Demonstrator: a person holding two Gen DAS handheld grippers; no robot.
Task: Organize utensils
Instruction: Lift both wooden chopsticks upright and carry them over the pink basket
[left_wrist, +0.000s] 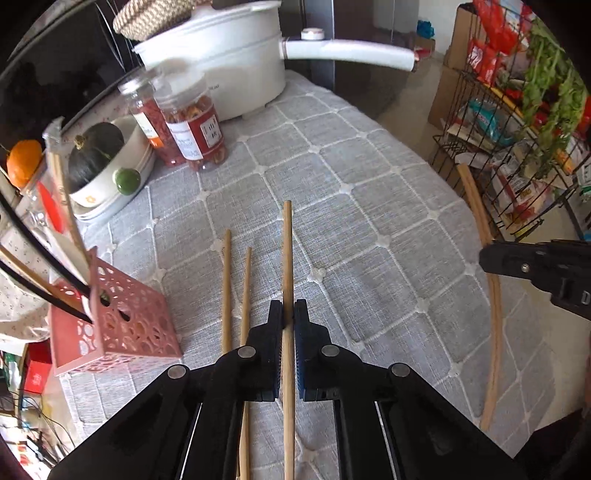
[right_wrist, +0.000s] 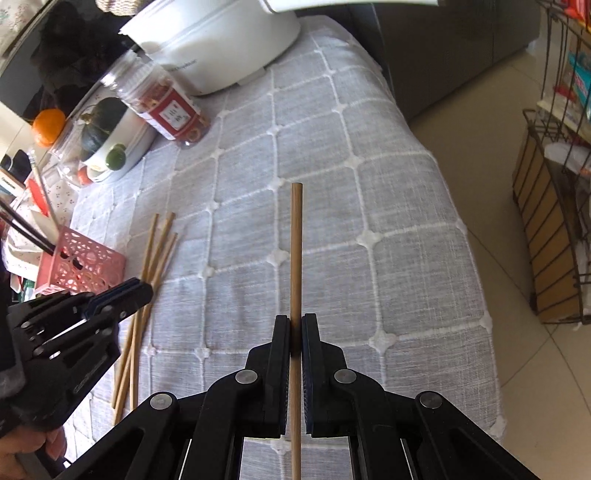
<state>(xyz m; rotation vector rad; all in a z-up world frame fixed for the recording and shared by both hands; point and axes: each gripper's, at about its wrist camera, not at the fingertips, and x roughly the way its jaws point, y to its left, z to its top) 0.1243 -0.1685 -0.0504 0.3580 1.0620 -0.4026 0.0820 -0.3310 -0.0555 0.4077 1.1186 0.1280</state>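
Note:
My left gripper (left_wrist: 289, 308) is shut on a wooden chopstick (left_wrist: 287, 254) that runs forward between its jaws, just above the grey quilted tablecloth (left_wrist: 369, 206). Two more wooden chopsticks (left_wrist: 236, 288) lie on the cloth to its left. My right gripper (right_wrist: 295, 322) is shut on another wooden chopstick (right_wrist: 296, 251); it shows at the right edge of the left wrist view (left_wrist: 484, 258) with its chopstick (left_wrist: 493, 295). A pink perforated basket (left_wrist: 110, 325) stands at the left holding black and wooden chopsticks. The left gripper (right_wrist: 146, 290) shows over the loose chopsticks (right_wrist: 147, 288).
A white electric pot (left_wrist: 221, 62) with a long handle stands at the back. Two clear snack jars (left_wrist: 184, 122) and a white bowl (left_wrist: 125, 166) with a dark squash stand at the back left. A wire rack (left_wrist: 517, 129) stands beyond the table's right edge.

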